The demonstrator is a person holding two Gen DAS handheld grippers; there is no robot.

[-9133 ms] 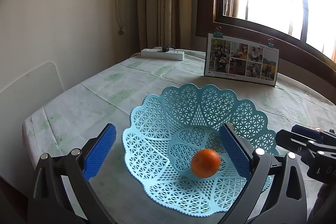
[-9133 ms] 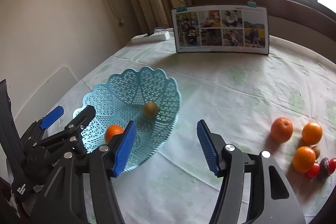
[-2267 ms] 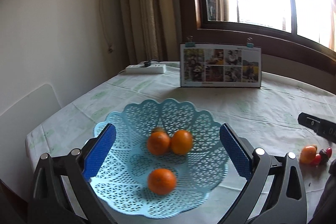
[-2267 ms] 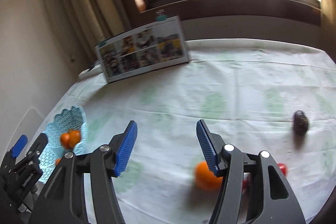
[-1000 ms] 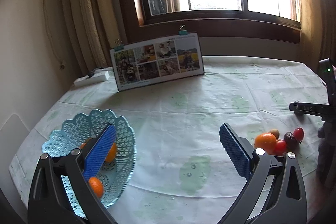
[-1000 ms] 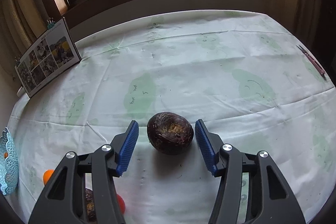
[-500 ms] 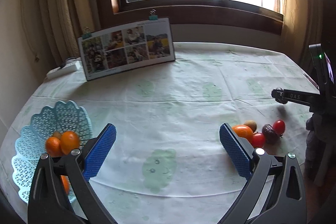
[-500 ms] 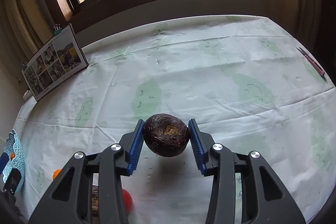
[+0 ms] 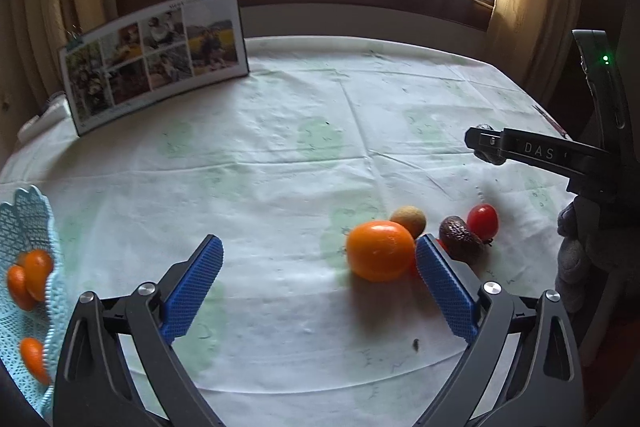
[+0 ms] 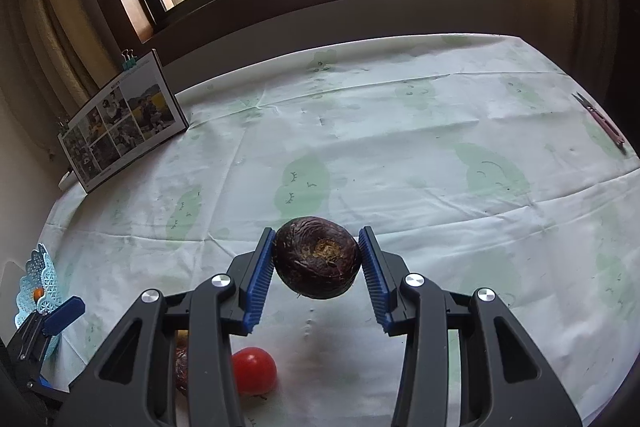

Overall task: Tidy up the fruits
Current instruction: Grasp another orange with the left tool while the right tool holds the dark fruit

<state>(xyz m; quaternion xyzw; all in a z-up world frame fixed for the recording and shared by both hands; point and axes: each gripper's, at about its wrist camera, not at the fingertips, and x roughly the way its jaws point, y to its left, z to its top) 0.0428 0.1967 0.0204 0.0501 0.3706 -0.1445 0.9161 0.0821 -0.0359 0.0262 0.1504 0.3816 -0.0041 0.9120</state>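
**Dark fruit lifted; carry to basket pending**

Raised off the cloth since half a second ago: dark wrinkled fruit (image 10: 316, 257), now clear of the counter (image 10: 400, 147) with its shadow underneath. Right hand-held gripper (image 10: 317, 269) clenched on that fruit, blue pads (image 10: 260, 275) pressing both flanks at about the widest part, stem scar facing the camera. Left hand-held gripper (image 9: 316, 287) released, jaws spread wide, hovering low with the orange (image 9: 379, 255) just inside its right pad.

Beside the orange: small tan fruit (image 9: 408, 221), second dark fruit (image 9: 460, 237) and red tomato (image 9: 483, 221), clustered and partly touching. Blue lattice basket (image 9: 24, 223) well apart at the far left edge, already holding several oranges (image 9: 30, 277).

Recommended for the carry: keep squeeze steady, not harder, as the skin looks shrivelled and likely soft. Hold level; round body could roll out of the pads if tipped. Cross above the left tool, not through it. Lower inside the basket rim before opening, clear of fruit already there, to prevent bounce-out.
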